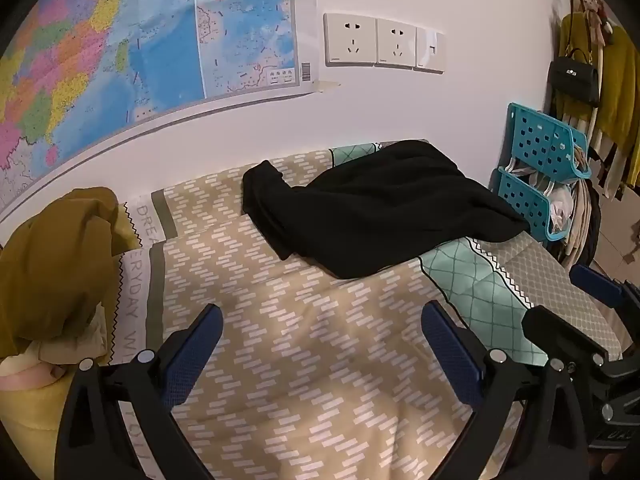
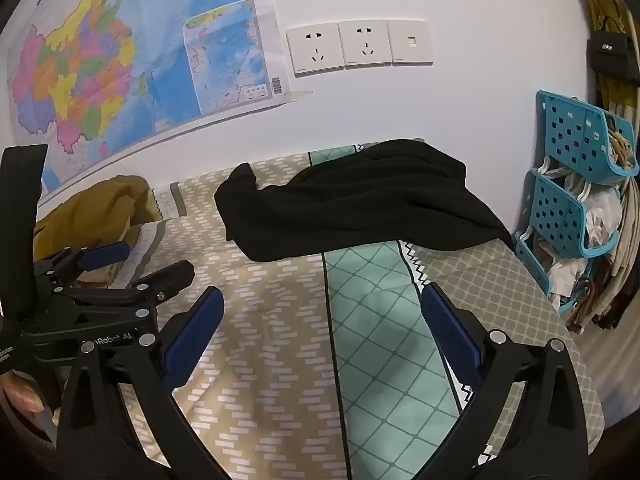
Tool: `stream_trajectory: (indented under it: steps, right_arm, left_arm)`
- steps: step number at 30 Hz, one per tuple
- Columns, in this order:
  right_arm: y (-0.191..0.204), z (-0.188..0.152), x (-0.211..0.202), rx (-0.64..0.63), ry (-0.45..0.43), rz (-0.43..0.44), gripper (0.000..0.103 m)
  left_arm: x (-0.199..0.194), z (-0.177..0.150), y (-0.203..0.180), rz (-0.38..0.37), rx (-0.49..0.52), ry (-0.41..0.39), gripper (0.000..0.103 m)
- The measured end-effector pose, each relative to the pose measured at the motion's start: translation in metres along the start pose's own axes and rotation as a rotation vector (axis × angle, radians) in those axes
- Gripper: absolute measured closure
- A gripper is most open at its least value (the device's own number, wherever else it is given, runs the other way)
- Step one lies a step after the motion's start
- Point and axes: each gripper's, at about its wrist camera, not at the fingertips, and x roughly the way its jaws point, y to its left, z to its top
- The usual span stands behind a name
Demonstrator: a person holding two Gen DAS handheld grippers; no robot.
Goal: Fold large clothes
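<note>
Crumpled black fabric garment (image 1: 380,204) lies at the far edge of my patterned bed (image 1: 304,344), long axis left-to-right, well ahead of both tools. My left gripper (image 1: 320,344) and right gripper (image 2: 320,332) hover released, about equally near.

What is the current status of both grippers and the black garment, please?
Left gripper open, right gripper open, both empty above the bedspread. Black garment crumpled, unfolded, near the wall. Mustard clothes piled left, apart from it.

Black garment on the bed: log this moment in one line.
black crumpled cloth garment: untouched | left gripper: open | right gripper: open | patterned bedspread
</note>
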Motion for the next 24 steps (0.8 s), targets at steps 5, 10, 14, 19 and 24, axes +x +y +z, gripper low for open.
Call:
stream_trajectory:
  steps: [5, 10, 14, 19, 24]
  right_arm:
    - [0.0011, 0.001, 0.0005, 0.005, 0.0, -0.002, 0.006]
    - [-0.0021, 0.0007, -0.0003, 0.014, 0.0, 0.005, 0.006]
    - [0.0016, 0.0004, -0.0005, 0.01, -0.003, 0.001, 0.006]
    - [-0.0014, 0.0009, -0.0006, 0.016, -0.003, 0.004, 0.006]
    - [-0.002, 0.0013, -0.0003, 0.015, -0.002, 0.001, 0.006]
  left_arm:
    - [0.0021, 0.0003, -0.0001, -0.018, -0.007, -0.002, 0.007]
    - [-0.0036, 0.005, -0.0017, -0.014, -0.01, -0.014, 0.007]
    - [-0.0038, 0.0057, -0.0016, -0.016, -0.01, -0.018, 0.007]
    - [-0.0049, 0.0033, -0.0009, -0.015, -0.014, -0.024, 0.007]
    - [-0.0074, 0.0038, -0.0012, -0.019, -0.015, -0.026, 0.007]
